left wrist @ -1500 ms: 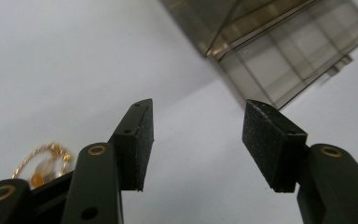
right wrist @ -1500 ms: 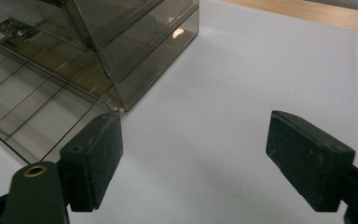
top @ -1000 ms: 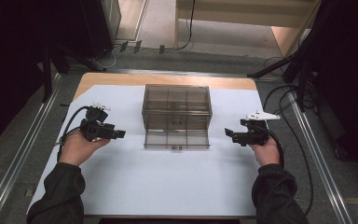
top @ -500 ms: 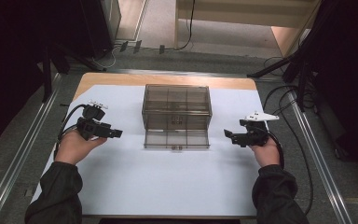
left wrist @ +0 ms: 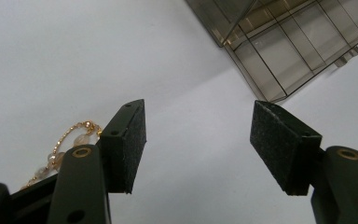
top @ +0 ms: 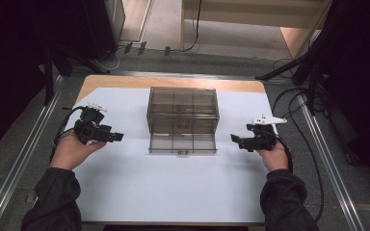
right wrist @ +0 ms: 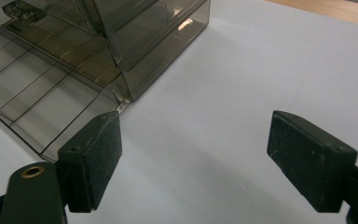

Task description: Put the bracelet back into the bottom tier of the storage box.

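A smoky see-through compartment box (top: 183, 113) stands mid-table, its hinged lid (top: 183, 143) folded down flat toward me. My left gripper (top: 117, 137) hovers left of the box and points at it. It is open; its jaws have just been opening, with nothing between them (left wrist: 200, 140). A gold chain with pale beads (left wrist: 70, 140) lies on the white sheet just outside the left jaw, partly hidden by it. My right gripper (top: 235, 139) sits right of the box, open and empty (right wrist: 196, 158), with the box's corner (right wrist: 121, 70) ahead to its left.
A white sheet (top: 173, 192) covers most of the wooden table (top: 125, 82). Cables trail from both grippers, and one (top: 313, 159) loops off the right edge. Metal rails (top: 24, 159) run along both sides. Dark equipment stands at the back left.
My left gripper has drifted slightly left, away from the box. The right gripper has stayed where it was.
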